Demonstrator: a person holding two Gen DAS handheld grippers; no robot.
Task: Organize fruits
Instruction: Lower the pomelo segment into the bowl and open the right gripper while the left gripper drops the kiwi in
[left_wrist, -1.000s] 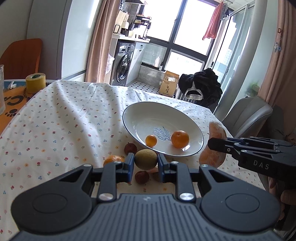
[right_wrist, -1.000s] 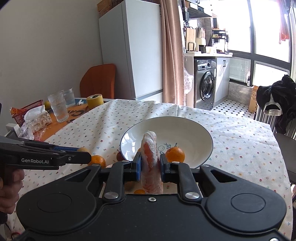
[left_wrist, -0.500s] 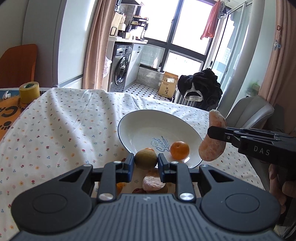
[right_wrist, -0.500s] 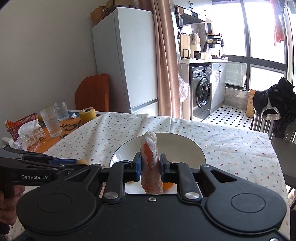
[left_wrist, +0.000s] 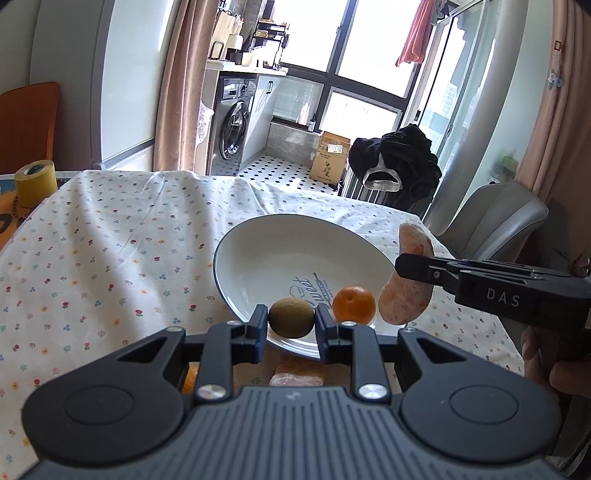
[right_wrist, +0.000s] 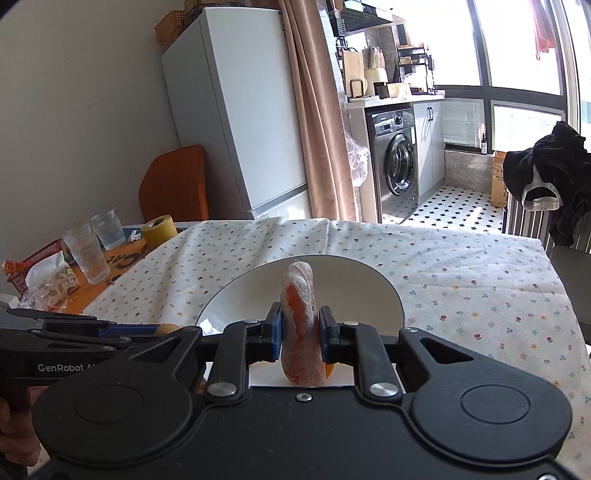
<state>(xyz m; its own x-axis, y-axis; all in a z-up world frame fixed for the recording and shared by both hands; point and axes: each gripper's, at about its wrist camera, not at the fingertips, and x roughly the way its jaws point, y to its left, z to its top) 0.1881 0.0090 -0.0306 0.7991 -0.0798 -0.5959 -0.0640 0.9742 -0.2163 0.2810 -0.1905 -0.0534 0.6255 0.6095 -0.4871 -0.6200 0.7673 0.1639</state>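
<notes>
My left gripper (left_wrist: 291, 320) is shut on a brown kiwi (left_wrist: 290, 318), held above the near rim of the white plate (left_wrist: 240, 254). One orange (left_wrist: 354, 305) lies in the plate. My right gripper (right_wrist: 300, 329) is shut on a wrapped pink-orange grapefruit wedge (right_wrist: 298, 306), upright over the plate (right_wrist: 384, 284). In the left wrist view the same wedge (left_wrist: 405, 295) hangs at the plate's right edge, clamped by the right gripper (left_wrist: 410, 266). In the right wrist view the left gripper's fingers (right_wrist: 122, 330) show at the left, with the kiwi (right_wrist: 168, 328) peeking out.
Another wrapped wedge (left_wrist: 299, 373) and an orange (left_wrist: 190, 378) lie on the floral tablecloth under my left gripper. A yellow tape roll (left_wrist: 34, 181), two glasses (right_wrist: 86, 254) and a snack basket (right_wrist: 33, 273) stand at the table's left end. A grey chair (left_wrist: 495, 218) stands at the right.
Both grippers have risen and moved forward over the plate with their fruit. The loose fruit on the cloth has slipped under my left gripper, and the small orange in the plate is hidden.
</notes>
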